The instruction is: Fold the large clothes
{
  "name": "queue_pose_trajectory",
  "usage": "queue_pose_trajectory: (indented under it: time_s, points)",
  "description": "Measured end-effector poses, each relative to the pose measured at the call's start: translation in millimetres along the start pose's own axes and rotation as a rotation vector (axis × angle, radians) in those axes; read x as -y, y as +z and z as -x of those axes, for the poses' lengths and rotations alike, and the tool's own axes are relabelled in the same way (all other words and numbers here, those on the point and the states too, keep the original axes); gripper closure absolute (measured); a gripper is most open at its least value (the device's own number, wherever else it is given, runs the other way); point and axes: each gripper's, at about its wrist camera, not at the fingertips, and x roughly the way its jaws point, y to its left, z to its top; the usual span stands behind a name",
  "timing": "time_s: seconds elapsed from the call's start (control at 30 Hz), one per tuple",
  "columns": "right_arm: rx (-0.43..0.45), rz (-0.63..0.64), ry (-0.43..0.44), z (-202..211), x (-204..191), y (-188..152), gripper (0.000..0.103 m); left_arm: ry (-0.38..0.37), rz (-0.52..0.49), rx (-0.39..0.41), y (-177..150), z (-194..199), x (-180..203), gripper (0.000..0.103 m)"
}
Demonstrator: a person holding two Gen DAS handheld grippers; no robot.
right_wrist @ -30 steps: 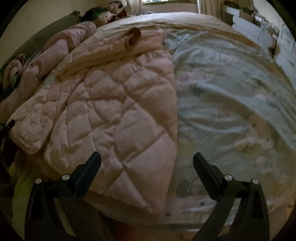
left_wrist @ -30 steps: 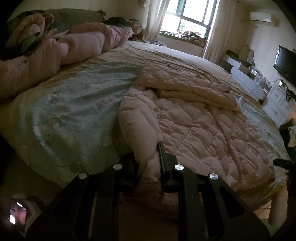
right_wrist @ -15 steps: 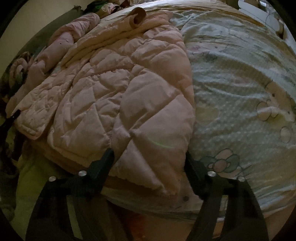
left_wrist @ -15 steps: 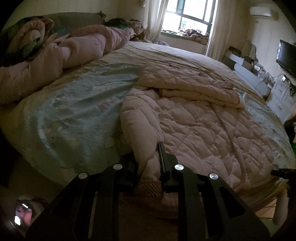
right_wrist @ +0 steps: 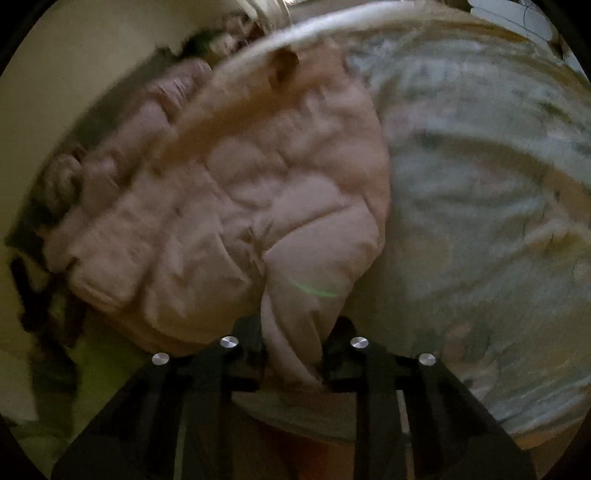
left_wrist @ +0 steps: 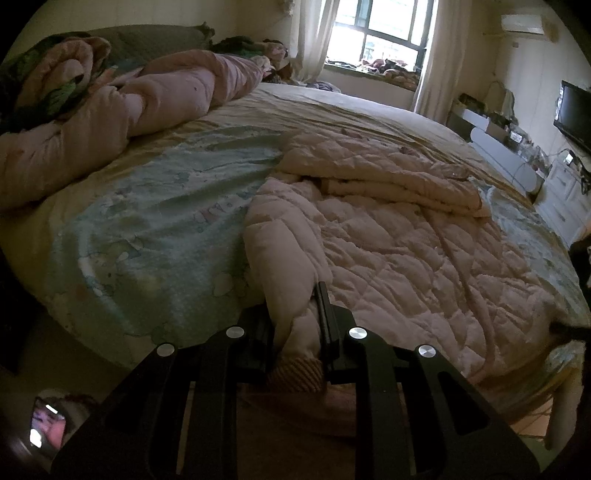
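Pink quilted coat (left_wrist: pixel 399 240) spreads up-frame across the bed (left_wrist: pixel 147 229); left gripper (left_wrist: pixel 295 325) clamps its sleeve, right gripper (right_wrist: pixel 293 347), jaws just closing, pinches its edge.

You've got a big bed (left_wrist: pixel 155 236) in a pale blue cartoon-print sheet. The pink quilted coat (left_wrist: pixel 406 251) sprawls across its near right side, and a rolled pink duvet (left_wrist: pixel 110 122) lies along the far left edge.

Room was dim; I saw glare from the window (left_wrist: pixel 373 35). Right view was motion-blurred, both bowed at the edges.
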Motion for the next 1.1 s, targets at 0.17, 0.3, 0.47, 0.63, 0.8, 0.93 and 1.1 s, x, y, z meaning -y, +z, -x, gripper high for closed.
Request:
queue_pose_trajectory:
  time_s: [0.17,0.3,0.47,0.63,0.8,0.93,1.1]
  points:
    - [0.142,0.106,0.045,31.5,-32.8,24.4,0.085,0.002,0.003,0.031,12.2,7.5,2.2,0.09]
    - [0.22,0.124,0.065,41.7,-40.7,38.5,0.086,0.009,-0.001,0.055,23.2,11.4,5.1,0.09]
    - [0.301,0.089,0.084,50.1,-37.8,52.6,0.086,0.015,0.0,0.074,32.5,13.4,6.6,0.09]
    - [0.332,0.08,0.103,51.7,-38.1,70.9,0.086,0.013,0.011,0.09,43.0,14.1,5.0,0.089]
    - [0.366,0.104,0.099,55.9,-45.8,84.0,0.086,0.015,0.014,0.106,52.8,13.7,5.3,0.089]
    - [0.386,0.105,0.092,56.0,-46.9,95.2,0.086,0.017,0.016,0.12,61.7,14.9,4.9,0.089]
    - [0.408,0.119,0.081,55.7,-51.2,110.6,0.086,0.017,0.017,0.135,72.4,12.9,4.1,0.089]
